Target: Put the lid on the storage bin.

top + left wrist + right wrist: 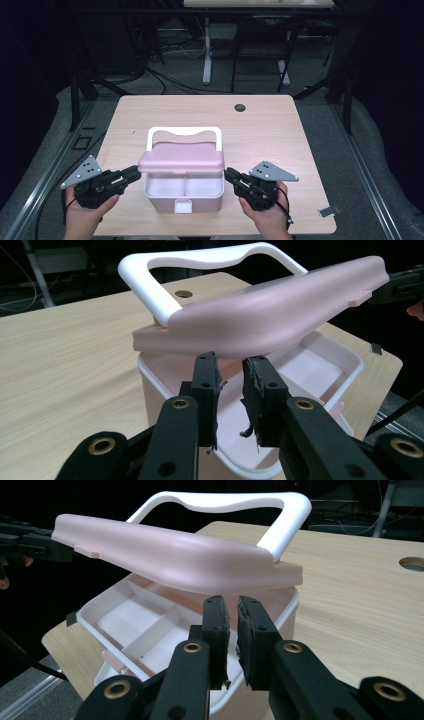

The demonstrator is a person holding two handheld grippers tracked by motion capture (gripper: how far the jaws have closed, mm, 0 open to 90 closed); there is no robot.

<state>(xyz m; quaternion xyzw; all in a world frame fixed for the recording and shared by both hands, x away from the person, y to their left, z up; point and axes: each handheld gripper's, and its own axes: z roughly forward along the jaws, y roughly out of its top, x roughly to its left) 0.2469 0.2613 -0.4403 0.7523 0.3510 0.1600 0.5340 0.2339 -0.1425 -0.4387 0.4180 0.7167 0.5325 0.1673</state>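
A pink lunch box sits on the near middle of the table, with its pink lid tilted up at the front and a white handle behind it. Inside, a divider splits the pale tray. My left gripper reaches to the lid's left end. In the left gripper view its tips stand just under the lid, a narrow gap between them, nothing in it. My right gripper meets the lid's right end. Its tips, almost touching, sit under the lid.
The wooden table has a round cable hole at the back right and a small metal clip near its front right corner. Desk legs and cables stand on the dark floor beyond the far edge.
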